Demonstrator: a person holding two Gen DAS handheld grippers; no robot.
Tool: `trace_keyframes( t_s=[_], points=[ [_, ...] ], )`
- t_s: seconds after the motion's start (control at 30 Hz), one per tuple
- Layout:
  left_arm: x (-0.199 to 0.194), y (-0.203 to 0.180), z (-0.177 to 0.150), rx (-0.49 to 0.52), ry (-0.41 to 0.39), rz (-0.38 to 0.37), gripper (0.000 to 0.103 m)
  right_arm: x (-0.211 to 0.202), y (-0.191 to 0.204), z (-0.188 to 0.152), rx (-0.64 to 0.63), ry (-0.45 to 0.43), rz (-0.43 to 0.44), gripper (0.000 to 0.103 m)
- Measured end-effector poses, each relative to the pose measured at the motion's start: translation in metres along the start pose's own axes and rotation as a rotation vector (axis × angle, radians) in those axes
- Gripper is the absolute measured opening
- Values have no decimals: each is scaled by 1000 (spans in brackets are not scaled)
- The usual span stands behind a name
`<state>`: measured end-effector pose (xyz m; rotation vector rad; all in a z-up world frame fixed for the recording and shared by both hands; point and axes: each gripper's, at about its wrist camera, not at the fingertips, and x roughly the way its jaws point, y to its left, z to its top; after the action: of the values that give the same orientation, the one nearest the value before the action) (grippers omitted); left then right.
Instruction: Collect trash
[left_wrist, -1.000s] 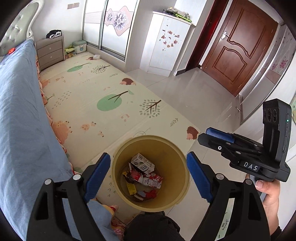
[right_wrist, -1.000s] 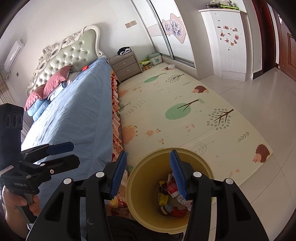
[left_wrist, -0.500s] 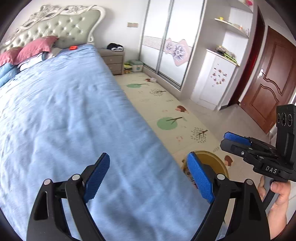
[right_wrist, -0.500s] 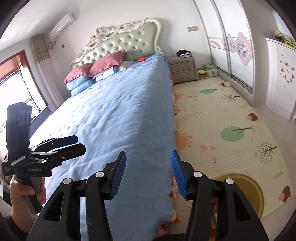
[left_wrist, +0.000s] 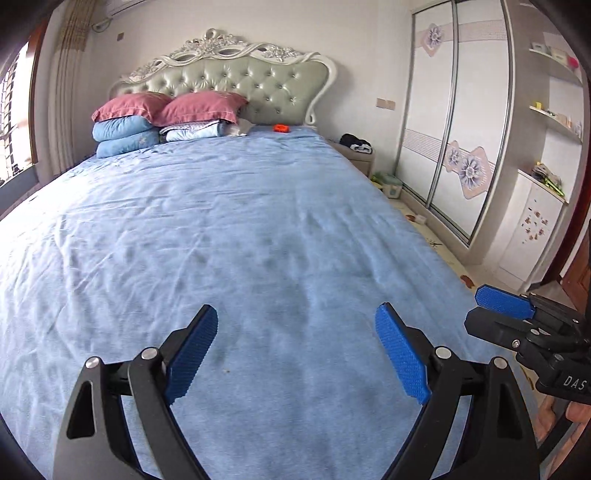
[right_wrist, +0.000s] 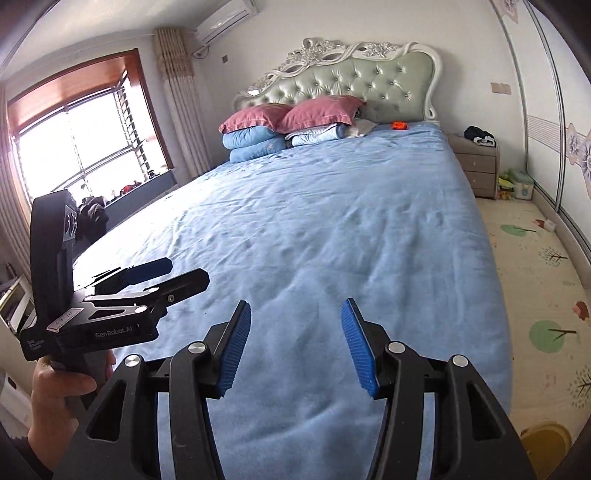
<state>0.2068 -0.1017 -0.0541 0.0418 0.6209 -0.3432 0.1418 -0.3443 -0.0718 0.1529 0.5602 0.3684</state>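
Both grippers hover over the foot of a blue bed (left_wrist: 258, 221). My left gripper (left_wrist: 295, 343) is open and empty. My right gripper (right_wrist: 295, 339) is open and empty, and it also shows at the right edge of the left wrist view (left_wrist: 502, 310). The left gripper shows at the left of the right wrist view (right_wrist: 166, 273). A small orange object (left_wrist: 280, 127) lies on the bed near the headboard; it also shows in the right wrist view (right_wrist: 399, 125). The yellow trash bin's rim (right_wrist: 543, 443) shows on the floor at the lower right of the right wrist view.
Pink and blue pillows (left_wrist: 147, 122) are stacked at the headboard. A nightstand (right_wrist: 476, 166) stands right of the bed. A patterned play mat (right_wrist: 546, 295) covers the floor beside it. Sliding wardrobe doors (left_wrist: 454, 129) line the right wall. A window (right_wrist: 74, 147) is at the left.
Both grippers have swung up from the yellow bin on the floor and now point over the bed toward the headboard. Both stay open and empty.
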Motion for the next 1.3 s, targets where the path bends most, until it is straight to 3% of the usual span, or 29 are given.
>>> trace_keyframes(
  t_s=[0.17, 0.33, 0.47, 0.83, 1.07, 1.3],
  points=[
    [-1, 30, 3, -36, -54, 40, 92, 25, 22, 15, -47, -51, -31, 57],
    [-4, 49, 7, -57, -183, 106, 97, 43, 30, 17, -101, -151, -134, 66],
    [4, 52, 4, -33, -244, 142, 99, 51, 27, 11, -123, -178, -155, 69],
    [18, 60, -10, -65, -252, 83, 99, 60, 23, 3, -114, -166, -149, 77],
    [21, 70, -16, -118, -245, 55, 99, 63, 31, -2, -148, -165, -166, 88],
    [22, 66, -18, -91, -249, 83, 99, 57, 27, -4, -129, -195, -169, 94]
  ],
)
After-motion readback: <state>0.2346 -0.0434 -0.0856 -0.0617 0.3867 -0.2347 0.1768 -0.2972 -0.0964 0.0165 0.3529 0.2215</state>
